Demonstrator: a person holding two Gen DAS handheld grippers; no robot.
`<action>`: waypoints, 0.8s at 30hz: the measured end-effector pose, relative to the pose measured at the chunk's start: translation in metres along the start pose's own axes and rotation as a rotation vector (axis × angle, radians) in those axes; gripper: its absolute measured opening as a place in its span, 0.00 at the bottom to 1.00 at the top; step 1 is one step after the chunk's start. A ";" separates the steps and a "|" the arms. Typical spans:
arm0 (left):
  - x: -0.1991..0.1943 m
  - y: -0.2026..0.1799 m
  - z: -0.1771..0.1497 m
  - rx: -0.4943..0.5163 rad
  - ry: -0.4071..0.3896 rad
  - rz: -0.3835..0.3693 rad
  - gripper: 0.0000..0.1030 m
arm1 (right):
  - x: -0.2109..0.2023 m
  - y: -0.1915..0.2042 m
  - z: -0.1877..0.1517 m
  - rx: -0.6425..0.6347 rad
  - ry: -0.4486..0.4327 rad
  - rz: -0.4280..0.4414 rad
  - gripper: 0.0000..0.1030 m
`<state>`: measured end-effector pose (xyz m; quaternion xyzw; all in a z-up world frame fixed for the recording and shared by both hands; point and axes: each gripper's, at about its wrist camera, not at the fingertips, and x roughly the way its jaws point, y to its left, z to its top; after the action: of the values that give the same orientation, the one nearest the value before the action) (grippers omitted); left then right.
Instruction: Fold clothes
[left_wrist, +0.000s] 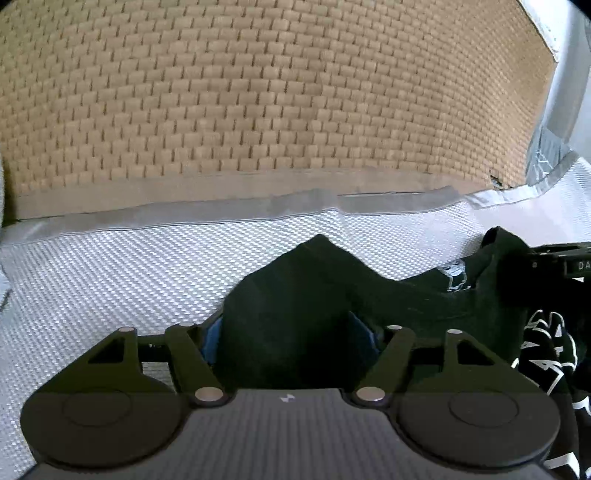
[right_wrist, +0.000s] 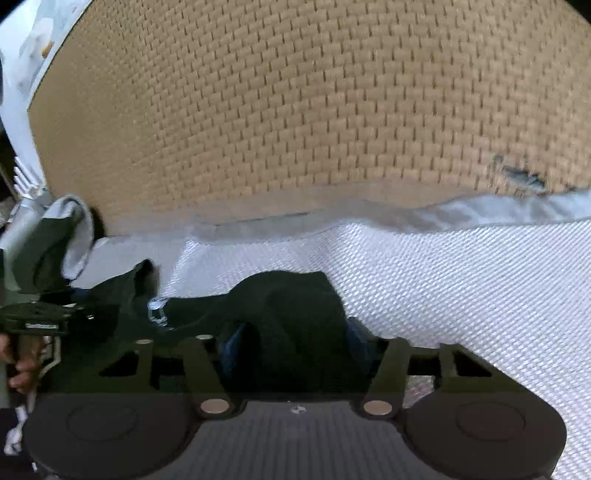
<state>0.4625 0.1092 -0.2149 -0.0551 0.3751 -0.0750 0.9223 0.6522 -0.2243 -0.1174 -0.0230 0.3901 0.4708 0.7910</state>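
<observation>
A black garment (left_wrist: 317, 280) with white print lies bunched on a white textured cover (left_wrist: 110, 277). My left gripper (left_wrist: 288, 332) has a thick fold of it filling the gap between its blue pads (left_wrist: 212, 343), which press on the cloth. The right wrist view shows the same black garment (right_wrist: 288, 295) bunched between the blue pads (right_wrist: 231, 343) of my right gripper (right_wrist: 291, 339), also gripped. The two grippers sit side by side. The right gripper's body (left_wrist: 561, 258) shows at the left view's right edge. The left gripper's body (right_wrist: 37, 317) and a hand (right_wrist: 22, 365) show at the right view's left edge.
A tan woven mat (left_wrist: 258, 92) covers the surface beyond the white cover, with a grey hem (left_wrist: 221, 214) between them. The mat (right_wrist: 295, 110) has a small torn spot (right_wrist: 524, 177) near its edge. A pale rolled cloth (right_wrist: 74, 229) lies at the far left.
</observation>
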 end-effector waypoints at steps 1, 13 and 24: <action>-0.001 -0.001 0.001 0.007 0.001 -0.012 0.28 | 0.000 0.002 0.000 -0.013 0.015 0.016 0.38; -0.092 -0.003 0.003 0.028 -0.416 -0.057 0.10 | -0.055 0.057 0.006 -0.315 -0.352 -0.021 0.13; -0.053 0.012 -0.030 0.021 -0.029 0.073 0.26 | -0.007 0.006 -0.021 -0.067 0.012 -0.045 0.33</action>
<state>0.4048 0.1290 -0.2022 -0.0326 0.3627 -0.0445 0.9303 0.6333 -0.2345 -0.1256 -0.0609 0.3784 0.4655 0.7977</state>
